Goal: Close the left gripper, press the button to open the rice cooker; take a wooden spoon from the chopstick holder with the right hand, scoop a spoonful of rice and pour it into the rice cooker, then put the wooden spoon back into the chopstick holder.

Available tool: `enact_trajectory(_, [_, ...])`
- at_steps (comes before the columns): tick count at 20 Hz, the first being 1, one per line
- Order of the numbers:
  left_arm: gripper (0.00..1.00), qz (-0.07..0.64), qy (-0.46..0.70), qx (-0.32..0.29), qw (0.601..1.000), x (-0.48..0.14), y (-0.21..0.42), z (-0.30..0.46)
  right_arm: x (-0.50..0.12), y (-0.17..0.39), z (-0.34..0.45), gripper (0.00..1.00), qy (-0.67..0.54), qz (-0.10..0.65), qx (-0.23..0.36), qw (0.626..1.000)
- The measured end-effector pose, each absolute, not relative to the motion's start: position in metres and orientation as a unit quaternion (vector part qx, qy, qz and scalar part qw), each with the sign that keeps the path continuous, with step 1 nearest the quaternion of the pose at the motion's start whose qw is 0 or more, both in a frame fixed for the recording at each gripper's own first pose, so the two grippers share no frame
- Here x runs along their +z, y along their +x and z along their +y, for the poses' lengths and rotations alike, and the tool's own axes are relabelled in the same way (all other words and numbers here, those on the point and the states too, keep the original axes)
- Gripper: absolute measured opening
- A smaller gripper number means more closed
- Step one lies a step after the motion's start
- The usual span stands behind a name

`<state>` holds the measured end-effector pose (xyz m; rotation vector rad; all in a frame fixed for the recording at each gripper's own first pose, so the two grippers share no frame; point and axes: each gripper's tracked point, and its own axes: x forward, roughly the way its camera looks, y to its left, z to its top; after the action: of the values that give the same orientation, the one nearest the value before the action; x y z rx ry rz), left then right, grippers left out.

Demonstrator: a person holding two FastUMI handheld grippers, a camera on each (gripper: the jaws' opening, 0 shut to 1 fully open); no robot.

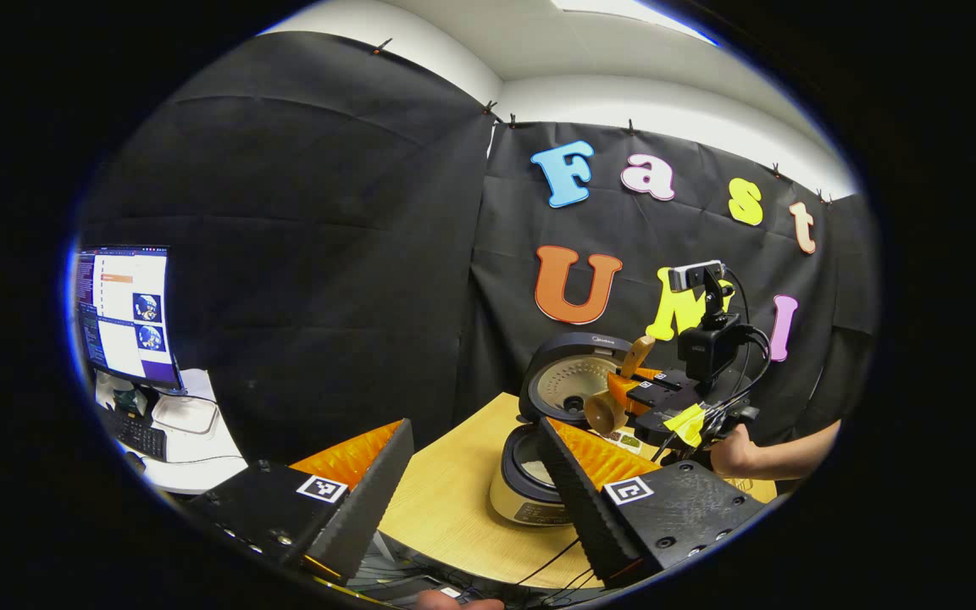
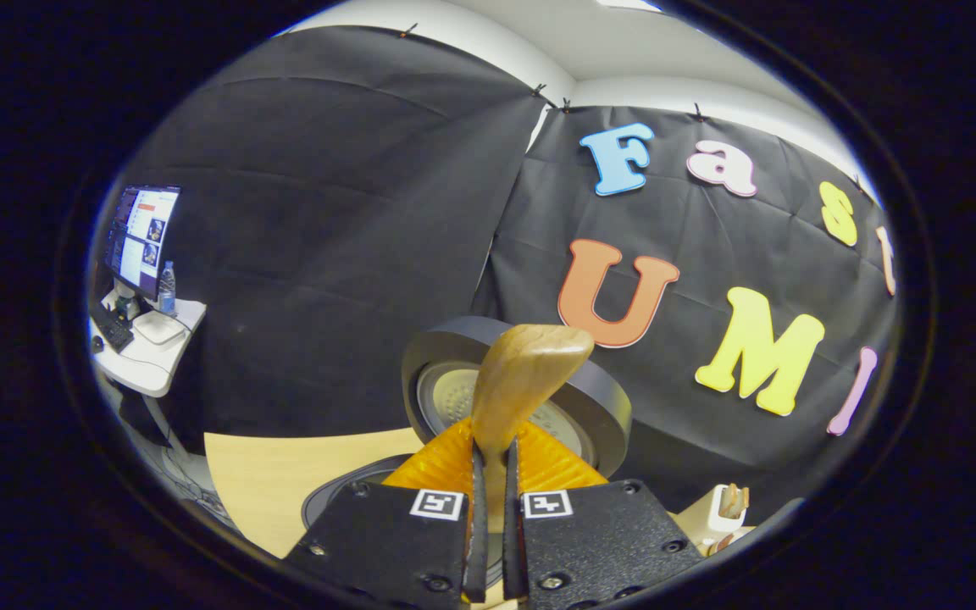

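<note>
The rice cooker [image 1: 530,500] stands on the wooden table with its lid [image 1: 577,373] swung up. My left gripper [image 1: 475,479] is open, its fingers wide apart in front of the cooker, holding nothing. Above the cooker's right side, my right gripper [image 1: 662,398] is shut on the wooden spoon [image 1: 605,411], whose bowl hangs over the pot. In the right gripper view, the right gripper [image 2: 492,487] clamps the wooden spoon [image 2: 526,373], with the open lid [image 2: 602,398] just behind it. A white chopstick holder [image 2: 725,507] stands at the lower right.
A person's hand [image 1: 738,449] holds the right gripper. The wooden table [image 1: 454,491] spreads left of the cooker. A side desk [image 1: 191,466] at far left carries a monitor [image 1: 125,313] and keyboard [image 1: 136,434]. A water bottle [image 2: 167,288] stands by the monitor.
</note>
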<state>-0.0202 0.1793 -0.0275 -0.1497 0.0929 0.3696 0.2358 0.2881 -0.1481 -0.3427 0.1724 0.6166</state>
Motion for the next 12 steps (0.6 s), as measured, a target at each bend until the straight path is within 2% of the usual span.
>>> enact_trajectory(5, [0.95, 0.046, -0.072, 0.171, 0.982, -0.026, -0.015, 0.167, -0.134, 0.228, 0.278, 0.12, -0.109, 0.099, 0.303, 0.942])
enact_trajectory(12, [0.95, 0.049, -0.07, 0.13, 0.988, -0.025, 0.014, 0.136, -0.096, 0.208, 0.201, 0.13, -0.021, 0.126, 0.27, 0.954])
